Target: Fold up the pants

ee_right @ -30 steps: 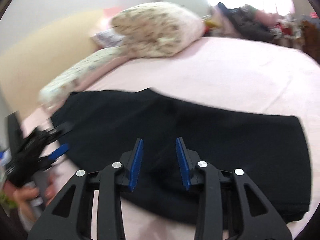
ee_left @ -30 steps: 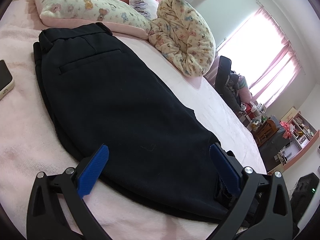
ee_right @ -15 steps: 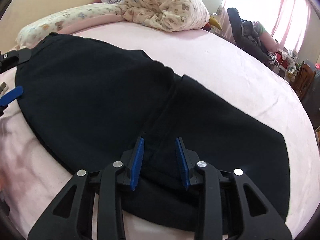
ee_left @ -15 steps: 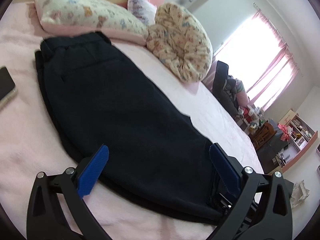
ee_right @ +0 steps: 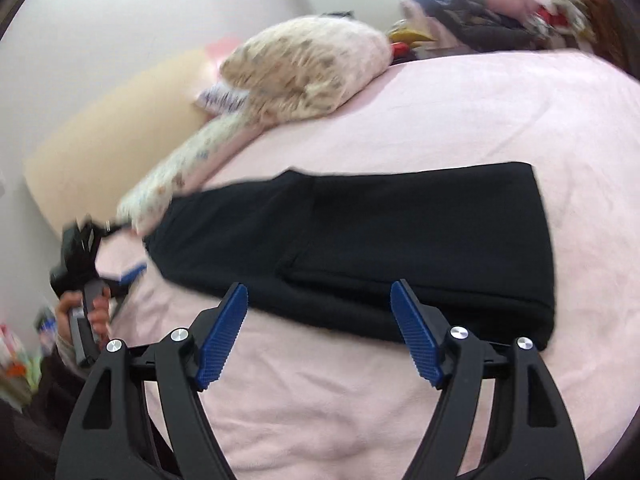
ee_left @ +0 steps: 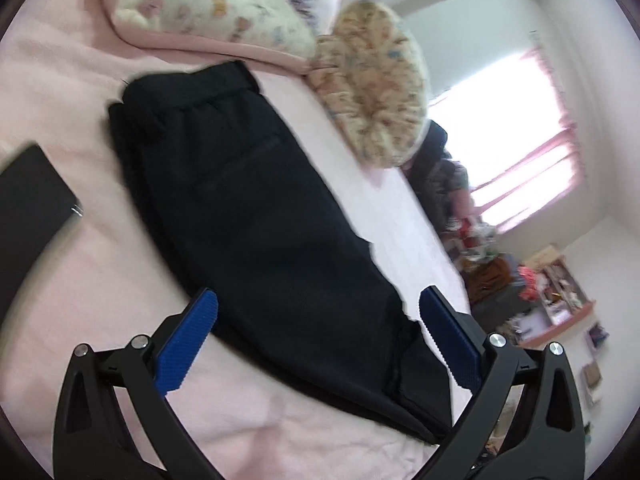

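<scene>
The right gripper point(ee_right: 318, 332) hangs over the bed point(ee_right: 320, 400) with its jaws opening and nothing between them; its ribbed blue pads point(ee_right: 222, 336) frame the near edge of the black pants point(ee_right: 360, 240) without touching the cloth. The left gripper point(ee_left: 316, 336) also stands wide apart and empty, low over the near end of the pants point(ee_left: 260, 220), which run away from it toward the pillows.

The pants lie flat on the bed as a long, narrow, folded band, one layer doubled over another with a visible step along the overlap. The fabric is matte, dark and smooth. In the left wrist view the gathered waistband point(ee_left: 188, 84) sits at the far end, with a slit pocket just below it. The bed cover is pale pink and softly napped, lightly wrinkled.

A flat dark slab, probably a phone point(ee_left: 28, 208), lies on the cover just left of the pants. Beyond the waistband rest a long printed pillow point(ee_left: 200, 4) and a round, puffy printed cushion point(ee_left: 372, 92). At the left edge of the right wrist view, a hand point(ee_right: 86, 310) holds the left gripper's handle.
</scene>
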Available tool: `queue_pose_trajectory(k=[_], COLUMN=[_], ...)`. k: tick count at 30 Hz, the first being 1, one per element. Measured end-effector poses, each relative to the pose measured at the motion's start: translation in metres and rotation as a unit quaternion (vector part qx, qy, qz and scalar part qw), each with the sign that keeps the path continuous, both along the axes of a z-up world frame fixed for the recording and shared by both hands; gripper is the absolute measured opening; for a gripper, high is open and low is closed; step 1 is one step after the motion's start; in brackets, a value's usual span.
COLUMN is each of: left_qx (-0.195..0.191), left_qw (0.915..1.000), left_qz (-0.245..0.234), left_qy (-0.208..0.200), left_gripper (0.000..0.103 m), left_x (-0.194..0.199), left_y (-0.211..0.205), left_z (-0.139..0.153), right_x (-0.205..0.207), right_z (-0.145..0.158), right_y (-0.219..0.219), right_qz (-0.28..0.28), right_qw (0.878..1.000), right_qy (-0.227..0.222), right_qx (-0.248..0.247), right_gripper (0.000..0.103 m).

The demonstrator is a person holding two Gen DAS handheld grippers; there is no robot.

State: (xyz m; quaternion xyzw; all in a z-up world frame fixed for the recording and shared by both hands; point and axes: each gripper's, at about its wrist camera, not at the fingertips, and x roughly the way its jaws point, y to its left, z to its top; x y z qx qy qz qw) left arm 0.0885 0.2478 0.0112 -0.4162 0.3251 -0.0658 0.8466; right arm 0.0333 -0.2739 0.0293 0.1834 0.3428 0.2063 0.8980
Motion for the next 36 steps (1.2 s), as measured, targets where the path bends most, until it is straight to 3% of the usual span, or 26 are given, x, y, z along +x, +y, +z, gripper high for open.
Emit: queue_pose_trajectory(k=[2,8,12,21,27,29,32,34,36], left_qx=[-0.005,-0.06,-0.07,-0.065,-0.059,-0.055,-0.067,-0.08,-0.105], left_qw=[0.9997,0.9931,0.989,0.9902,0.9955,0.9967,0.9963,0.9947,0.991], left_qz=[0.001,0.008,0.023,0.027,0.01,0.006,0.015,0.022,0.037], left_qy=[0.022,0.101,0.128,0.121,0.073,0.059,0.052,0.06,0.074], left_gripper=[0.101,0.101,0.101,0.101,0.1,0.093,0.073,0.051,0.039], left_x=[0.007,0.026,0.042,0.076,0.078,0.075,0.072,0.072,0.072], left_y=[0.011,0.028,0.037,0.048,0.046,0.045,0.051,0.056,0.066], left_z=[0.001,-0.024,-0.043,-0.046,-0.043,-0.042,-0.047,-0.053,-0.064], right_x=[0.004,-0.006,-0.011,-0.009,-0.006,-0.005,-0.004,-0.003,-0.003], right_z=[0.0,0.015,0.02,0.016,0.012,0.01,0.007,0.007,0.007], right_y=[-0.007,-0.005,0.001,0.007,0.014,0.016,0.018,0.019,0.02], right_qz=[0.009,0.037,0.055,0.065,0.072,0.074,0.073,0.075,0.077], right_qw=[0.999,0.998,0.997,0.996,0.996,0.996,0.996,0.995,0.995], right_qy=[0.015,-0.005,-0.006,0.006,0.015,0.02,0.027,0.027,0.027], right_qx=[0.034,0.056,0.058,0.062,0.054,0.053,0.053,0.053,0.05], right_gripper=[0.076,0.082,0.082,0.083,0.083,0.083,0.083,0.083,0.083])
